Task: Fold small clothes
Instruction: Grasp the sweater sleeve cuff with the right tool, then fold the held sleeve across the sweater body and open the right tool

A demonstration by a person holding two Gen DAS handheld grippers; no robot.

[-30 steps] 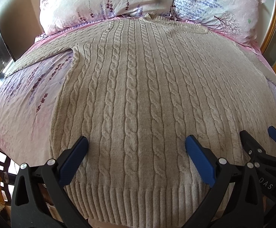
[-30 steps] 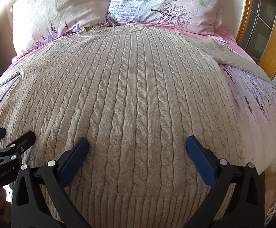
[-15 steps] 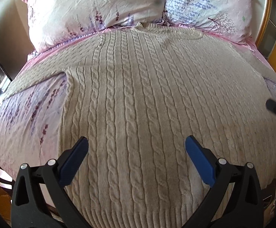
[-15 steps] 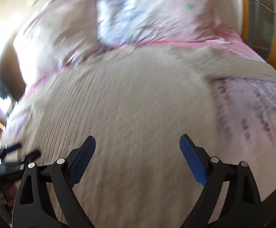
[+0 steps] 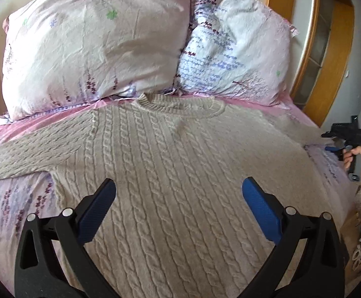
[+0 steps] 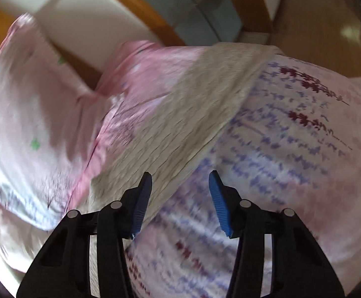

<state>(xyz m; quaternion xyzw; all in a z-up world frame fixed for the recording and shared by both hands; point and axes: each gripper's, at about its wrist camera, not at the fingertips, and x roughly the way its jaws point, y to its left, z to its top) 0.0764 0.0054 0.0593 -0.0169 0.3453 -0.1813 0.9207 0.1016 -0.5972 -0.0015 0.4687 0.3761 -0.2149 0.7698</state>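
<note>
A beige cable-knit sweater [image 5: 175, 173] lies flat, front up, on the bed, neck toward the pillows, sleeves spread to both sides. My left gripper [image 5: 178, 188] is open and empty above the sweater's chest. My right gripper [image 6: 180, 181] is open and empty, its jaws narrower, right over the lower edge of the sweater's right sleeve [image 6: 193, 114]; the view is blurred. The right gripper also shows in the left wrist view [image 5: 346, 144] at the bed's right edge, held in a hand.
Two floral pillows [image 5: 101, 49] lie at the head of the bed. The floral pink bedcover [image 6: 292, 154] lies under the sweater. A wooden door frame [image 5: 304, 37] stands to the right, with floor [image 6: 317, 19] beyond the bed edge.
Both grippers left the hem. The left moved up over the chest, toward the neck. The right swung out to the right sleeve and its jaws narrowed.
</note>
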